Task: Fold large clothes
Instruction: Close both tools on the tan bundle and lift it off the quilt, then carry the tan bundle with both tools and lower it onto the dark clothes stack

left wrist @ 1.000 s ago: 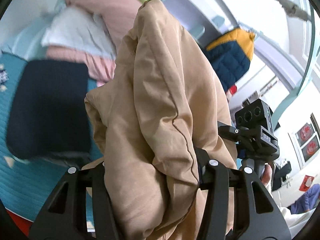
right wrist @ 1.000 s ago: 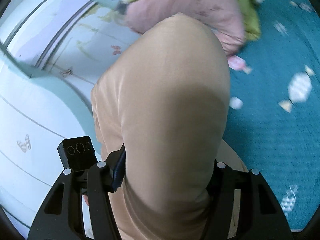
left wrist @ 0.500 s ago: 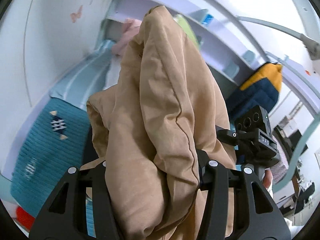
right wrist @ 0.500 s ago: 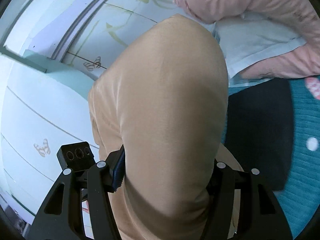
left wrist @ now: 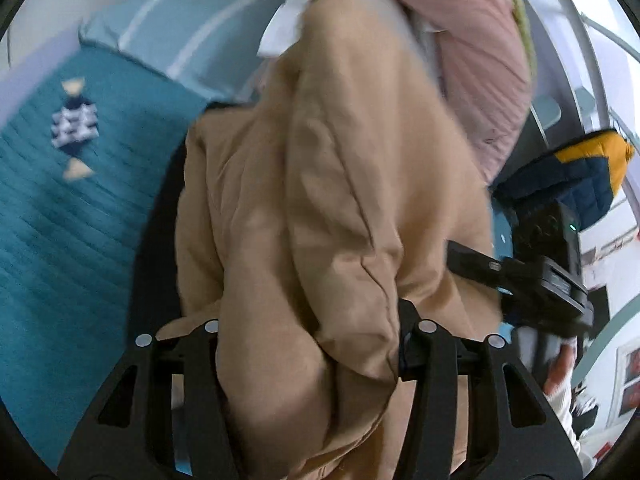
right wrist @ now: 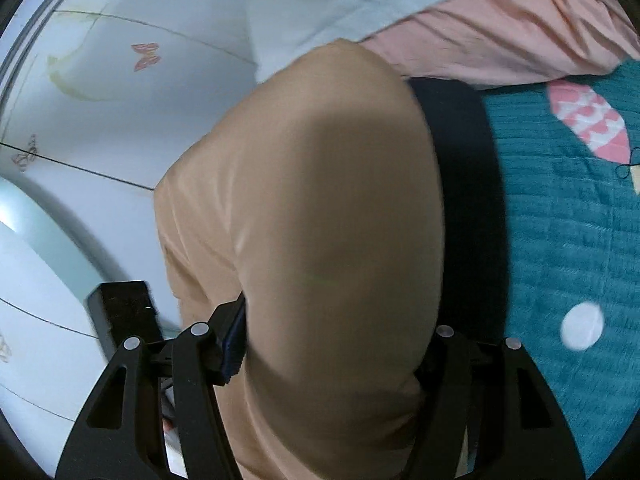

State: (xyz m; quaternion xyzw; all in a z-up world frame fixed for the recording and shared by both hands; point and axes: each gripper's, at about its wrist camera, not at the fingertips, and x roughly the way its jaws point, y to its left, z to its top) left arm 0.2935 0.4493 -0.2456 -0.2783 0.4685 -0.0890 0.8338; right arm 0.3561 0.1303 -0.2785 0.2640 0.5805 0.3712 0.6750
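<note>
Padding makes the tan coat point(left wrist: 340, 208) soft, bulky and light, bunched over the teal bedspread point(left wrist: 80, 216) between both opening grippers point(left wrist: 308, 344) point(right wrist: 336, 352), best held by thick folds.

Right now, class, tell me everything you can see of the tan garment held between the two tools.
The tan garment is a thick, soft bundle of smooth, matte cloth, bunched into deep folds with one seam line. It fills the gap of the left tool and, as a rounded, smoother bulge, the gap of the right tool. Both tools' jaws are opening with the cloth between them. It hangs over a dark garment on the teal bedspread, in front of pink bedding.
</note>
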